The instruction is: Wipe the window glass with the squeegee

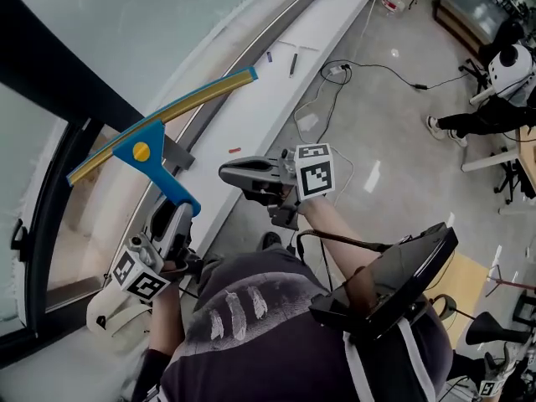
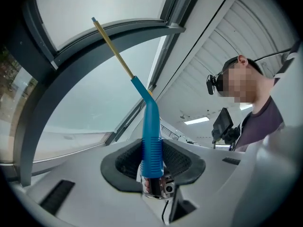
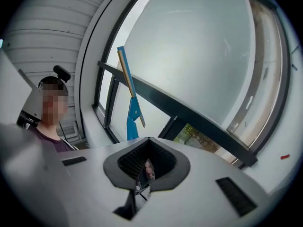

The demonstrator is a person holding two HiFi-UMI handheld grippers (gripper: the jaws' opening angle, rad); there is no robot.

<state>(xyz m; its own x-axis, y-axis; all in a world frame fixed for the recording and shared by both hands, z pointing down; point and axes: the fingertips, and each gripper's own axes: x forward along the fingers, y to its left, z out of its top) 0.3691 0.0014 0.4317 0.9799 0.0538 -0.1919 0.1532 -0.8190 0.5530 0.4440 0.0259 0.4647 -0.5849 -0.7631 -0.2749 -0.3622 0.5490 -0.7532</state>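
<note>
Clamps the blue handle of the squeegee (image 1: 146, 153) in the left claw (image 2: 152, 168), pads pressed on the ribbed lower end, so that the tool stands up and forward from the hand with the yellow-edged blade crosswise at its top. Grips low on the handle, probably to gain reach toward the pane and leverage for pressing the rubber flat. Presents the blade aslant before the window glass (image 1: 167, 23), near end low at the left, far end higher at the right, crossing the dark frame bar (image 1: 50, 78) beside the white sill (image 1: 276, 74); cannot be told from any view whether the edge touches the pane, though the right gripper view suggests a gap. Shows the right claw (image 3: 146, 167) fully closed with nothing between the jaws, just to the right of the handle and apart from it, above the sill edge. Leaves that claw idle, presumably because one grip suffices for a stroke, yet near enough to steady the handle. Judged stage: blade poised at the glass, no stroke in evidence; next, needs flat contact and even pressure along the blade.
</note>
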